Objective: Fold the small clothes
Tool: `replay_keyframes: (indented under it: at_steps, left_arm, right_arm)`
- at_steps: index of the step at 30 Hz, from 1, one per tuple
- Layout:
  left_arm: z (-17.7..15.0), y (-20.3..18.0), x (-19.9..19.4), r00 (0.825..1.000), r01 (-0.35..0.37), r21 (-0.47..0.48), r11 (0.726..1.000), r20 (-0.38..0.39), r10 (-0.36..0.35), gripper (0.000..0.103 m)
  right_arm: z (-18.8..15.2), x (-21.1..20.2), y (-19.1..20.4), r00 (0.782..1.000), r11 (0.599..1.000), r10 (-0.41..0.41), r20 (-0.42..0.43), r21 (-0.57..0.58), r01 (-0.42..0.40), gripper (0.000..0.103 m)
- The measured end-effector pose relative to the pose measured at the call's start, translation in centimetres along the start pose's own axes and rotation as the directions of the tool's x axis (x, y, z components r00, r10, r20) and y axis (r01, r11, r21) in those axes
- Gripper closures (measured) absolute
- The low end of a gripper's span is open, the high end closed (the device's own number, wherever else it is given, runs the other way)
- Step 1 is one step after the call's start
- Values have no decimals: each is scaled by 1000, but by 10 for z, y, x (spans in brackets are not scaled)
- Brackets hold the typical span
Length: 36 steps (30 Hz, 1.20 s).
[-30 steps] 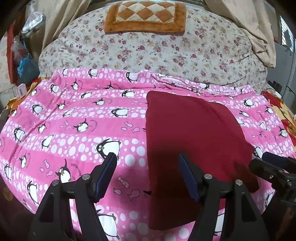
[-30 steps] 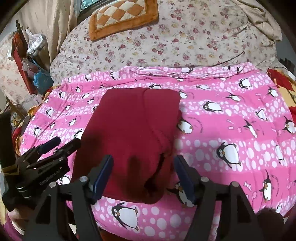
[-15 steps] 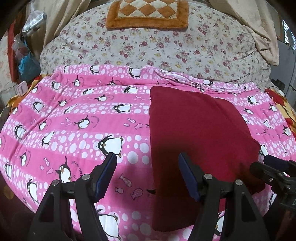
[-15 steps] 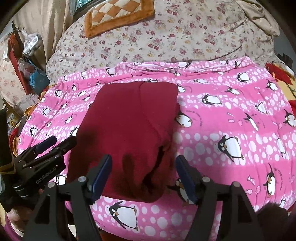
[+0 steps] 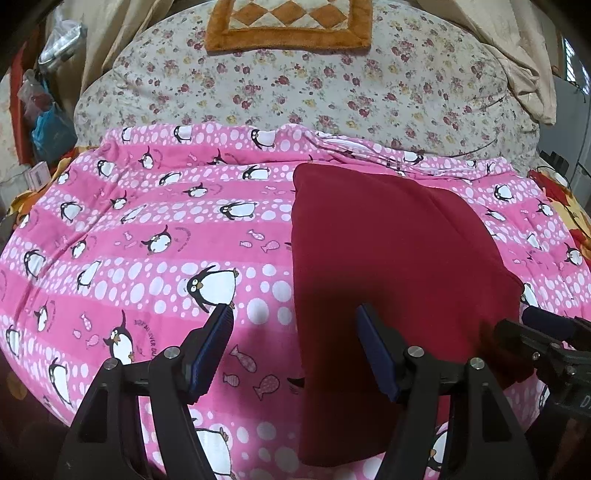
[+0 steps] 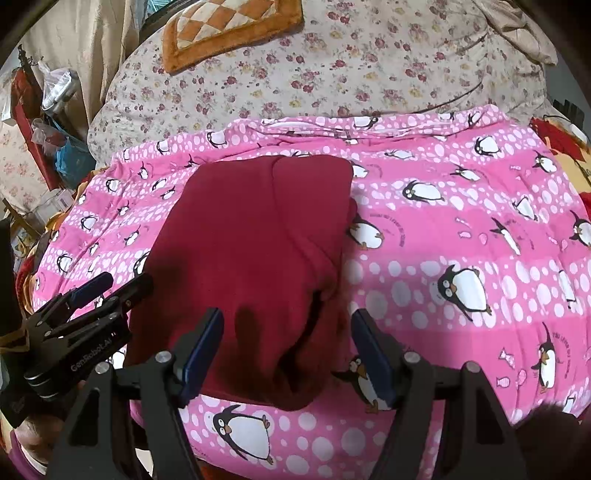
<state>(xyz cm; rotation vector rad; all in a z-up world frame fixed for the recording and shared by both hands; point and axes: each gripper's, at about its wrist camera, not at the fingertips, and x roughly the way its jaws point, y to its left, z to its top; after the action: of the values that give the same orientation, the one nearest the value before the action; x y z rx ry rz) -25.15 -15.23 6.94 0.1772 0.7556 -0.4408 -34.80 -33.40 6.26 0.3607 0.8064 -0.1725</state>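
Observation:
A dark red garment [image 5: 388,251] lies folded into a tall oblong on the pink penguin blanket [image 5: 147,240]. In the left wrist view my left gripper [image 5: 293,314] hovers open over the garment's near left edge, nothing between its blue pads. The right gripper shows at the right edge [image 5: 532,325]. In the right wrist view the garment [image 6: 251,243] lies centre-left, its near right corner rumpled. My right gripper [image 6: 288,317] is open above that near edge, holding nothing. The left gripper [image 6: 110,282] shows at the left, jaws apart.
A floral quilt [image 5: 332,81] with an orange checked cushion [image 5: 288,22] lies beyond the blanket. Bags and clutter [image 6: 55,147] stand at the far left. A red and yellow cloth [image 6: 561,140] lies at the blanket's right edge.
Both views have shifted slightly, the garment now a little lower in frame. Neither gripper's opening has changed and the garment lies as before.

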Motion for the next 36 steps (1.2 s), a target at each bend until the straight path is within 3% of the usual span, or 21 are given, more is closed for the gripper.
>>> replay_keyframes:
  at_steps: [36]
  left_arm:
    - [1, 0, 1, 1000, -1, 2, 1000, -1, 1, 55]
  right_arm:
    - [0, 12, 0, 1000, 1000, 7, -24, 0, -7, 28]
